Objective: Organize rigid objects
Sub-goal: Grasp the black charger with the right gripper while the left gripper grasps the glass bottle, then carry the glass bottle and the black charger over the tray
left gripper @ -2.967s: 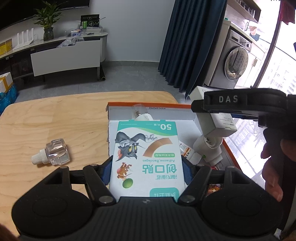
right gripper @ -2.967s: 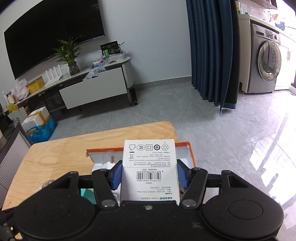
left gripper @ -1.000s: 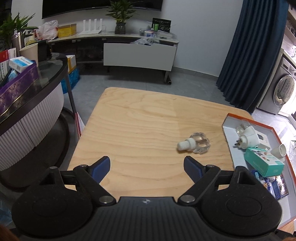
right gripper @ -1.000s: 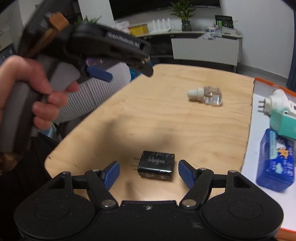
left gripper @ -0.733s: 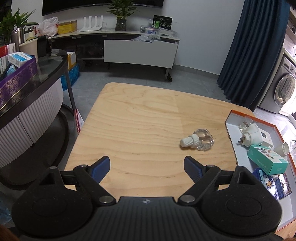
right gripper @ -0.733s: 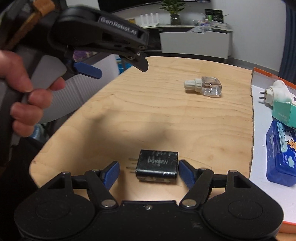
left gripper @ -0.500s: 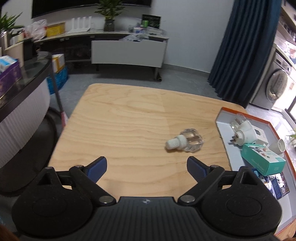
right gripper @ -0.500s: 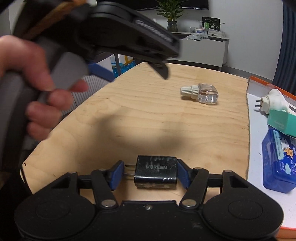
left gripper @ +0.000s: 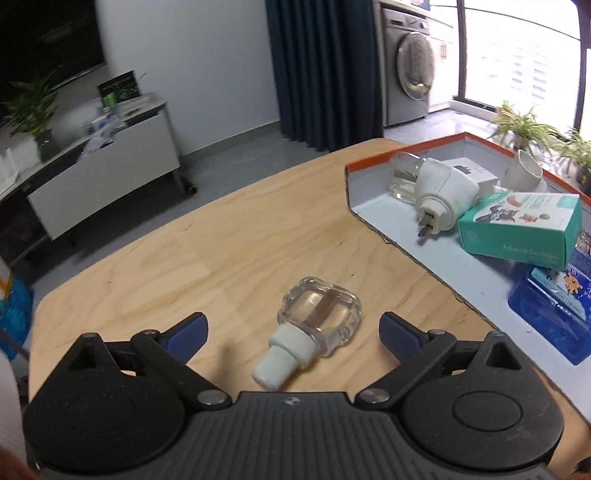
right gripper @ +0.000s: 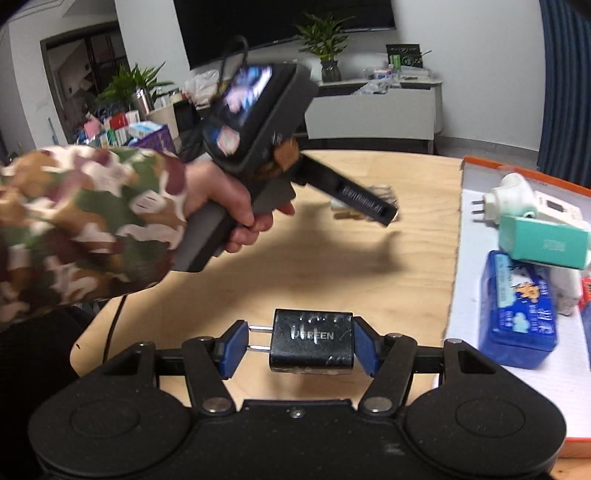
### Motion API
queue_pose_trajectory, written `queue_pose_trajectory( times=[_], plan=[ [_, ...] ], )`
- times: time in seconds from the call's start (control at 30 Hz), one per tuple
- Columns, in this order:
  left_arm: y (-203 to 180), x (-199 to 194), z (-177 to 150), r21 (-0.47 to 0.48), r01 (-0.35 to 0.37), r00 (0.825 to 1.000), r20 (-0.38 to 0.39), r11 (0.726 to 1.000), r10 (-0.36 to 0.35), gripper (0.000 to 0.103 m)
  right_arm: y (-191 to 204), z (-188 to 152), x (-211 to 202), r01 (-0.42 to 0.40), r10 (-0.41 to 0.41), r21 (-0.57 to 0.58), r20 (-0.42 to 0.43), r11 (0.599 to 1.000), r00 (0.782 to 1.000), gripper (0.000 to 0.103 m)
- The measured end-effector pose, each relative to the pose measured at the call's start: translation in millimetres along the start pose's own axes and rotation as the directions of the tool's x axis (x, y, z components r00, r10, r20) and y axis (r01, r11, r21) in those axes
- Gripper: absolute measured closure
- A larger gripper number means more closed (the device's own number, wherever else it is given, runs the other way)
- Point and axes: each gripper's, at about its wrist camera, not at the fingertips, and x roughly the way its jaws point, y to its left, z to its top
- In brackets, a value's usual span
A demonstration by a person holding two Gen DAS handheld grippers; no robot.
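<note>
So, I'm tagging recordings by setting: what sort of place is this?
Most likely a lived-in home: a grey front-loading washing machine beside dark blue curtains, a wall-mounted black television, and potted green plants.

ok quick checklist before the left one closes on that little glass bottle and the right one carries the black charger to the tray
1. Left gripper open wide enough: ok, jaws spread either side of the glass bottle.
2. Bottle centred between the fingers: ok, roughly, white cap toward the gripper.
3. Right gripper shut on the black charger: ok, one pad on its prongs, one on its body.
4. Charger lifted off the table: cannot tell.
5. Free floor in the tray: ok, near its closer corner.
</note>
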Motion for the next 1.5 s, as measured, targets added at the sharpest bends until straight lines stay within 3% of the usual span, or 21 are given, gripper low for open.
queue_pose_trajectory(
  times=[0.2, 0.27, 0.3, 0.5, 0.73, 1.1, 1.33, 1.5],
  plan=[
    [2, 15, -5, -0.021, 0.121, 0.993, 0.001, 0.992, -0.121, 0.029, -9, 5, -14, 0.028, -0.029, 0.035, 0.036, 0.999, 0.999, 0.03],
    [-2, 12, -3, -0.033, 0.115, 0.993, 0.016, 0.993, -0.114, 0.049, -9, 8, -19, 0.045, -0.047, 0.039, 0.05, 0.998, 0.998, 0.03],
    [-4, 11, -2, -0.039, 0.109, 0.994, 0.022, 0.993, -0.109, 0.052, -10, 9, -19, 0.05, -0.053, 0.044, 0.053, 0.998, 0.997, 0.03],
    [-15, -5, -5, -0.111, 0.054, 0.999, -0.003, 0.992, -0.054, 0.052, -18, 16, -33, 0.089, -0.095, 0.069, 0.098, 0.994, 0.991, 0.03],
    [-30, -52, -6, -0.2, -0.014, 1.0, 0.012, 0.98, 0.017, 0.052, -35, 22, -56, 0.152, -0.17, 0.114, 0.162, 0.982, 0.972, 0.03],
    [-97, -121, 12, -0.256, 0.03, 0.991, 0.134, 0.966, 0.004, 0.052, -76, 20, -106, 0.286, -0.334, 0.215, 0.236, 0.934, 0.913, 0.03],
    [-139, -125, 33, -0.281, 0.097, 0.985, 0.163, 0.955, -0.052, 0.052, -112, 19, -137, 0.375, -0.444, 0.281, 0.248, 0.884, 0.861, 0.03],
    [-165, -114, 42, -0.286, 0.094, 0.988, 0.142, 0.954, -0.055, 0.052, -130, 16, -146, 0.39, -0.469, 0.31, 0.239, 0.867, 0.85, 0.03]
  ],
)
